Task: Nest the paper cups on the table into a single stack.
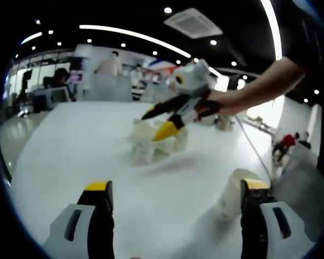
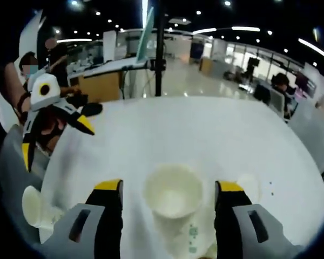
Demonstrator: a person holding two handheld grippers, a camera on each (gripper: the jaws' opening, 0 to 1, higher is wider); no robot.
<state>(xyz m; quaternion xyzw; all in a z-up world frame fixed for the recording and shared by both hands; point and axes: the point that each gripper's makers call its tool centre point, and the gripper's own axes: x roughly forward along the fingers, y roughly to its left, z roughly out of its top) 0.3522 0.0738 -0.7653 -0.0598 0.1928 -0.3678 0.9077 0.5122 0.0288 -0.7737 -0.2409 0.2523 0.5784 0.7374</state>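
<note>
Between the right gripper's (image 2: 169,208) parted jaws stands an upright paper cup (image 2: 174,193), mouth up, seemingly on top of other cups with green print lower down; the jaws flank it without visibly pressing it. Its thin white wall looks light and easily crushed, so a gentle hold across the upper wall just under the rolled rim, where the paper is stiffest, seems wisest. Another cup (image 2: 32,206) lies tipped near the table's (image 2: 205,135) left edge in the right gripper view. In the left gripper view, the left gripper (image 1: 175,202) is spread wide and holds nothing, a tipped cup (image 1: 235,191) just beside its right jaw, and the right gripper hovers over a cluster of cups (image 1: 151,141) mid-table. Empty cups will likely slide or topple if nudged.
</note>
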